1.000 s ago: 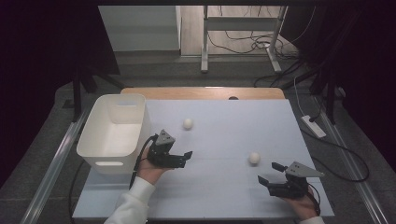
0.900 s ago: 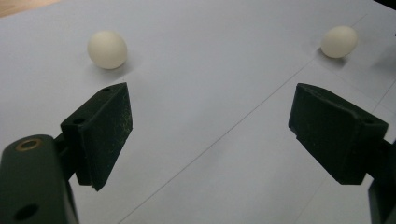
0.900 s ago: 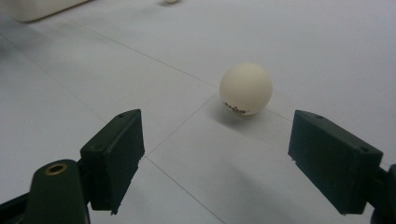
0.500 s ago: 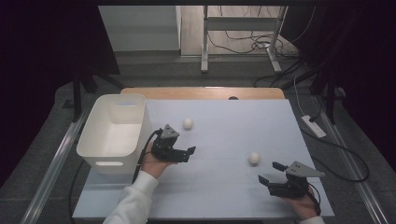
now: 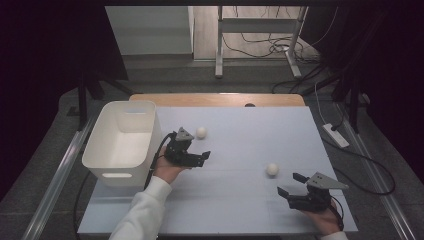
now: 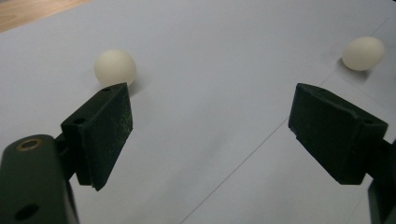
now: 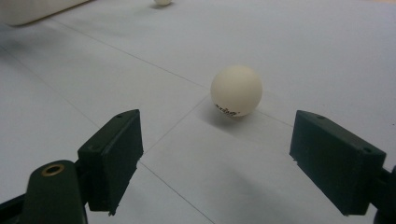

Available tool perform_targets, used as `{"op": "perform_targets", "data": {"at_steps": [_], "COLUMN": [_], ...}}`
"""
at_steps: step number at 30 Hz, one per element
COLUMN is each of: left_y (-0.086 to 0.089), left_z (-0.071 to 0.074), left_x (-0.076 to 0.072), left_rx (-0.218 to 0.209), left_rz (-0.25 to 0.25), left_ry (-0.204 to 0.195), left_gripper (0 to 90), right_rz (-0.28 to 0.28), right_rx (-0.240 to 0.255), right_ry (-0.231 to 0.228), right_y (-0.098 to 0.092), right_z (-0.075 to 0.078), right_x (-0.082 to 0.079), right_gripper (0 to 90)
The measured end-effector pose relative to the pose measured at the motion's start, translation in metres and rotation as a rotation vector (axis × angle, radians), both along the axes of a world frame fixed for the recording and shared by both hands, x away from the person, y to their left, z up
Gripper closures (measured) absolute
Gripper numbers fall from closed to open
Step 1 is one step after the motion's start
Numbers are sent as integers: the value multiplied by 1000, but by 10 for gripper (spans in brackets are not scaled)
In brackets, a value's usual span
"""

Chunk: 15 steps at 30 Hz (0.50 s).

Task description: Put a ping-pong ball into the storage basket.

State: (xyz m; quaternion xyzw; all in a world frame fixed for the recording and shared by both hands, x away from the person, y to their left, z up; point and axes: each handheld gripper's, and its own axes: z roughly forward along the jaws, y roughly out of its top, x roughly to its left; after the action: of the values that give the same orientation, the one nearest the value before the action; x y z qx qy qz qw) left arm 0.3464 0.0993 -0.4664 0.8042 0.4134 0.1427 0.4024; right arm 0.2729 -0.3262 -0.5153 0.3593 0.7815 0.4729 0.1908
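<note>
Left gripper [image 5: 200, 159] has advanced toward far ball [image 5: 201, 132].

lab | dark curtains [image 5: 50, 45] | floor cables [image 5: 260, 47] | metal stand [image 5: 260, 30]

Pale blue table top [image 5: 240, 200], white bin [image 5: 122, 142] at left, two white balls [image 5: 201, 132] well apart

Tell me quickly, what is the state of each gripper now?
Left gripper: open, holding nothing.
Right gripper: open, holding nothing.
</note>
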Motion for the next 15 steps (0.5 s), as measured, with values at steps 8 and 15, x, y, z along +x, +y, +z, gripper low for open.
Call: {"op": "perform_targets", "data": {"at_steps": [8,15], "left_y": [3,3], "left_z": [-3,-5], "left_x": [9,19], "left_rx": [17,26], "left_rz": [18,30], "left_ry": [11,23], "left_gripper": [146,146], "right_rz": [3,0], "right_rx": [-3,0], "right_ry": [0,5], "right_y": [0,0], "right_z": [0,-1], "right_x": [0,1], "right_gripper": [172,172]}}
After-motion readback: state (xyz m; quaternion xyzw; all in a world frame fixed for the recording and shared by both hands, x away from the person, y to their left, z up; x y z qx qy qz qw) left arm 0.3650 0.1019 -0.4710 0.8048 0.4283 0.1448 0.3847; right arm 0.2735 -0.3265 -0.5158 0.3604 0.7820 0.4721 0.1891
